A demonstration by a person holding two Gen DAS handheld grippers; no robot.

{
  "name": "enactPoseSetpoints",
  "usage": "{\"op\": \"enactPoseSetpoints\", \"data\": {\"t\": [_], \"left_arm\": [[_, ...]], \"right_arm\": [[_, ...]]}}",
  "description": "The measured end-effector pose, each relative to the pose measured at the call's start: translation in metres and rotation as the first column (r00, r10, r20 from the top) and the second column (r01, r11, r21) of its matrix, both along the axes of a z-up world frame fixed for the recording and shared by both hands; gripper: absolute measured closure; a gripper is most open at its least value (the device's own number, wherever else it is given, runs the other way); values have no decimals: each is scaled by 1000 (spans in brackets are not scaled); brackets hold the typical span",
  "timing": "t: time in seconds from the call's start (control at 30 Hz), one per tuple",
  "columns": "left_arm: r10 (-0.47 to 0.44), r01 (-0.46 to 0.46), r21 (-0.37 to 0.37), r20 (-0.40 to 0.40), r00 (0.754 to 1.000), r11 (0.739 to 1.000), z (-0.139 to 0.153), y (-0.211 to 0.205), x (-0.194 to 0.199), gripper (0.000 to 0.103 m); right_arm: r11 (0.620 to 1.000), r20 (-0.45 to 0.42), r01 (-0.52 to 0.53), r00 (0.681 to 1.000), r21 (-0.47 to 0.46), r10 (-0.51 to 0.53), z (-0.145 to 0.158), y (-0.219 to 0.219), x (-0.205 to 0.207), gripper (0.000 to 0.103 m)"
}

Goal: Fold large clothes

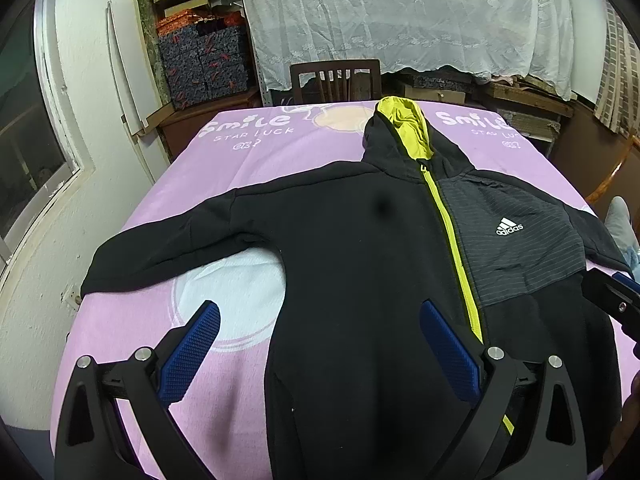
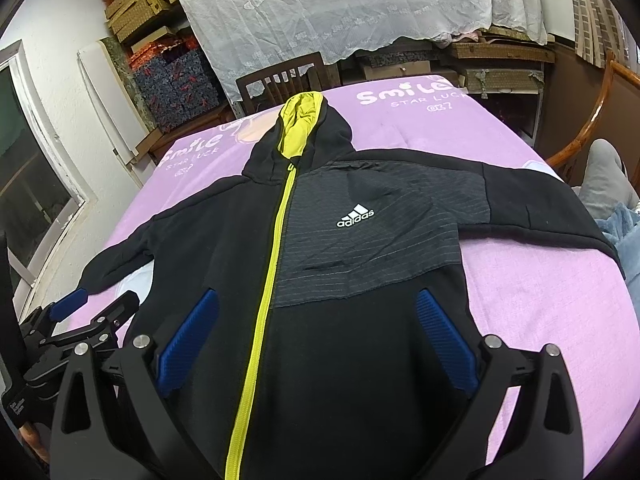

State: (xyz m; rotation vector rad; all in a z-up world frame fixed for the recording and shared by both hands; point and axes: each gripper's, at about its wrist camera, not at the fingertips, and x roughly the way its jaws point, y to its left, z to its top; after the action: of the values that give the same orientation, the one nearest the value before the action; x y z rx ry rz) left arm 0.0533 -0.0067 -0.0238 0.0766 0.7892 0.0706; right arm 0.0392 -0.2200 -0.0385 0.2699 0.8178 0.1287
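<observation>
Hoodie (image 2: 332, 280) — black, yellow zip, spread flat face-up on pink blanket (image 1: 224, 168), sleeves out. Patterned boxes (image 1: 204, 64) stacked far left, contents hidden. Left gripper (image 1: 320, 344) and right gripper (image 2: 320, 336) — 2 spread wide, empty, over lower hem.

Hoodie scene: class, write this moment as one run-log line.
hoodie: flat, zipped, sleeves spread | left gripper: open, empty | right gripper: open, empty | fold: not begun

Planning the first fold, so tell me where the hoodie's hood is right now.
The hood lies flat at the far end of the hoodie, yellow lining up, on the pink blanket just before the wooden chair; right of centre in the left wrist view.
</observation>
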Motion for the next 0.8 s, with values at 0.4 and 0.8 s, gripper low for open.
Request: {"op": "enactPoseSetpoints", "data": {"t": [0.4, 0.8], "left_arm": [[-9, 10, 9, -24, 1000, 1000, -5, 1, 0, 3], [-23, 0, -93, -246, 969, 996, -60, 59, -24, 3]], "right_arm": [[1000, -26, 22, 999, 1, -22, -5, -10, -2, 6], [989, -114, 47, 991, -140, -63, -28, -56, -42, 6]]}}
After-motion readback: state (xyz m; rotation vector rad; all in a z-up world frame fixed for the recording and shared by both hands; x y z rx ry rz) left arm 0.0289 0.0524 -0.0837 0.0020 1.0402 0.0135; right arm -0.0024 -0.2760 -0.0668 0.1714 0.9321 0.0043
